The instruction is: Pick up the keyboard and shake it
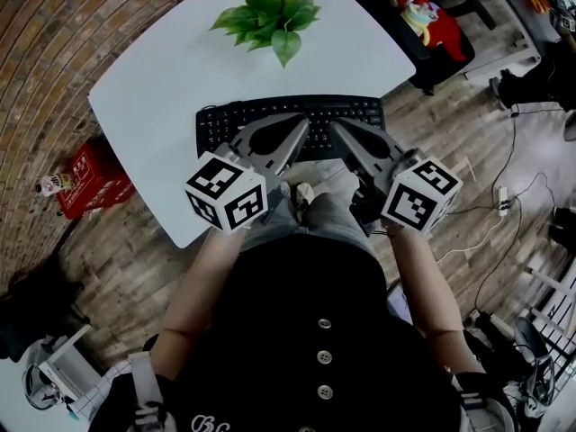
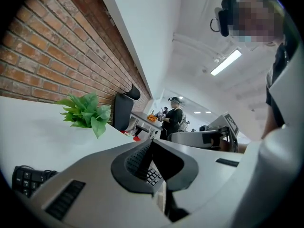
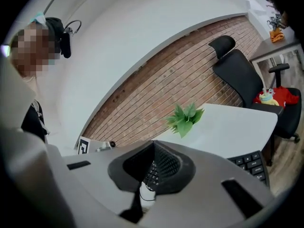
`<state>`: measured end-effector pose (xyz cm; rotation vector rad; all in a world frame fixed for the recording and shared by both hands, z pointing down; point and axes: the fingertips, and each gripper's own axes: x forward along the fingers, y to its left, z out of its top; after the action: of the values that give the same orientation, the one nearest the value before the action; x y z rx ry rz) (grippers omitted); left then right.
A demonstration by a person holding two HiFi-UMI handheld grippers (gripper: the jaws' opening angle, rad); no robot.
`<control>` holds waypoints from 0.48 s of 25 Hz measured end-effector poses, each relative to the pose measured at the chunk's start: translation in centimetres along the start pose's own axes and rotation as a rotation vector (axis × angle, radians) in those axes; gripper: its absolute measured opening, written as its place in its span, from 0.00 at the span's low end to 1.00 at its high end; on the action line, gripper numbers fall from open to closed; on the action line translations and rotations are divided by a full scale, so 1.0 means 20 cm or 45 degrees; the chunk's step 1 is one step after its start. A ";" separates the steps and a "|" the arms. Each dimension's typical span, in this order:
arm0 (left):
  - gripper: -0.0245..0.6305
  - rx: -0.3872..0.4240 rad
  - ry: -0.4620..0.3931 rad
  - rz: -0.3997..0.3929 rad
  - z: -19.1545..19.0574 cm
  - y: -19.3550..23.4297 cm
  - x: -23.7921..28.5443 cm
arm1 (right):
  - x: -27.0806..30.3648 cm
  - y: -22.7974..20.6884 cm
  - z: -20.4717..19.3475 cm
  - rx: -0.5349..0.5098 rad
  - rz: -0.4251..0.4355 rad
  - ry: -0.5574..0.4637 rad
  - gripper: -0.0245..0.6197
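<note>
Forearms point(image 1: 202, 282) converge inward; left gripper point(image 1: 301, 125), right gripper point(image 1: 334, 125) jaws closed, tips over keyboard point(image 1: 353, 112).

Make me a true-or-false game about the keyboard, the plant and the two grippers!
1. The keyboard is black. True.
2. The plant stands on the floor. False: it stands on the white table, beyond the keyboard.
3. The left gripper and the right gripper both have their jaws together. True.
4. The keyboard is lifted high in the air. False: it lies flat on the table, with both grippers' tips over it.
5. The red box sits on the table. False: it is on the wooden floor, left of the table.
</note>
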<state>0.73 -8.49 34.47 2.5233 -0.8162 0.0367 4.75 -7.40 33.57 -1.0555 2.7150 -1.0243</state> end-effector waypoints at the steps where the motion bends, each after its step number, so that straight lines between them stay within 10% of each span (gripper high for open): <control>1: 0.06 -0.014 -0.004 -0.001 0.00 0.00 0.00 | 0.01 0.01 -0.01 -0.005 0.004 0.013 0.08; 12: 0.06 -0.007 0.036 0.016 -0.02 0.00 -0.02 | 0.04 0.04 -0.05 -0.057 0.030 0.141 0.08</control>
<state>0.48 -8.13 34.87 2.5070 -0.8200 0.0738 3.49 -6.87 33.97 -0.9991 2.8436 -1.0534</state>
